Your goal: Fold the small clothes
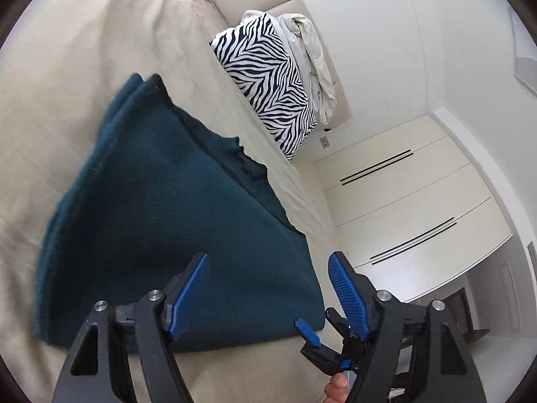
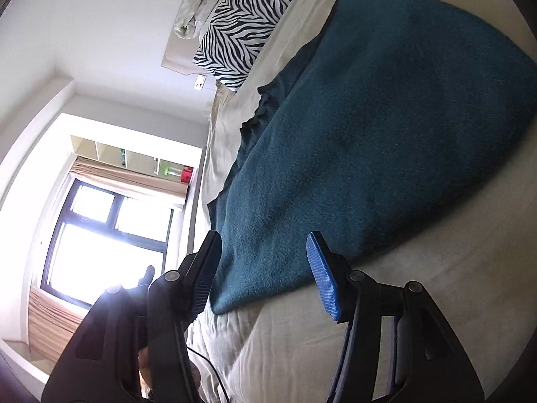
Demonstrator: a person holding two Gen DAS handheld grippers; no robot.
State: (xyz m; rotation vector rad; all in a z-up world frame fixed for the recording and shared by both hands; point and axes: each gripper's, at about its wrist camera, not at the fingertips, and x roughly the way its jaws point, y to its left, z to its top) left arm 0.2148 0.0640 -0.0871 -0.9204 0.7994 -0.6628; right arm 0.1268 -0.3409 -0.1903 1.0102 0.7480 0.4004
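A dark teal fleece garment (image 1: 161, 221) lies folded flat on the beige bed sheet (image 1: 67, 84); it also shows in the right wrist view (image 2: 369, 127). My left gripper (image 1: 268, 262) is open and empty, hovering just above the garment's near edge. My right gripper (image 2: 265, 245) is open and empty, its fingers on either side of the garment's near corner, above it. The right gripper's blue fingertips (image 1: 307, 330) show at the lower right of the left wrist view, beside the garment's corner.
A zebra-striped pillow (image 1: 268, 94) and a crumpled pale cloth (image 1: 312, 57) lie at the head of the bed. White wardrobe doors (image 1: 402, 201) stand past the bed's edge. A window (image 2: 107, 235) with curtains is on the other side.
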